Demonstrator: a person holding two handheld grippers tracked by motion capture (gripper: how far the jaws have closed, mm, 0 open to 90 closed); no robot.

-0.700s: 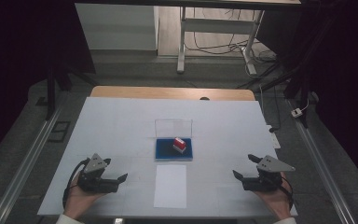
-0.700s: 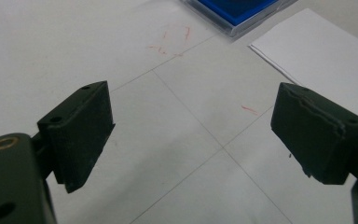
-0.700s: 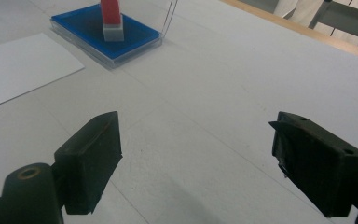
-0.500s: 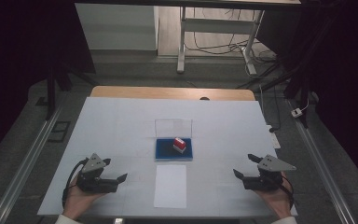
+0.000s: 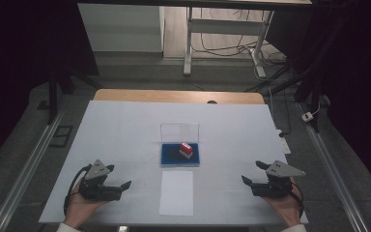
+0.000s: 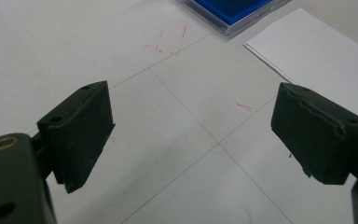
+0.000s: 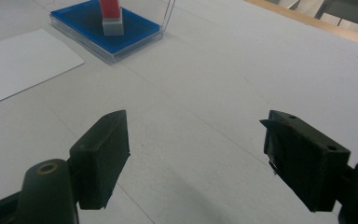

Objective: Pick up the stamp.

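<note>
Left tool (image 5: pixel 121 186) open, empty, resting low on the surface (image 5: pixel 125 125). Stamp (image 5: pixel 186 149) stands upright on the blue pad (image 5: pixel 169 157) mid-surface, paper sheet (image 5: pixel 176 192) just in front. Stamp looks light, rigid, tippy: grip the red body across its sides. Right tool (image 5: pixel 251 176) open, empty.

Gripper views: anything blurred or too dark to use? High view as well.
Left gripper view: jaws sharp, blue tray at the top edge slightly soft. Right gripper view: evenly lit, red stamp cropped by the top edge. High view: white table bright, surroundings nearly black, stamp small but readable.
</note>
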